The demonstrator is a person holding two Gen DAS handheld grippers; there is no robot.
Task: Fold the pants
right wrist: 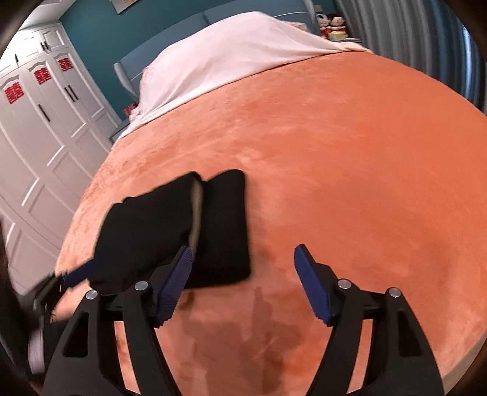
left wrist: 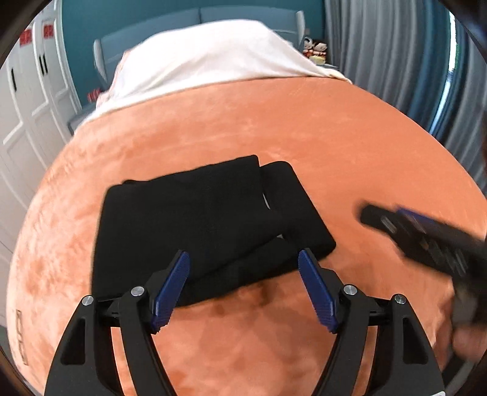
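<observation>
The black pants [left wrist: 194, 225] lie folded into a compact stack on the orange bed cover [left wrist: 304, 137]. My left gripper [left wrist: 243, 259] is open and empty, just above the near edge of the pants. The right gripper, blurred, shows at the right of the left wrist view [left wrist: 426, 234], off the pants. In the right wrist view the pants [right wrist: 182, 231] lie left of centre. My right gripper [right wrist: 242, 252] is open and empty over the bare cover, to the right of the pants. The left gripper's blue fingertip [right wrist: 82, 271] shows at the pants' left edge.
A white blanket [left wrist: 210, 61] covers the head of the bed. White wardrobe doors [right wrist: 39, 146] stand at the left. Grey curtains [left wrist: 395, 54] hang at the right. Small dolls [right wrist: 331, 24] sit on a nightstand beyond the bed.
</observation>
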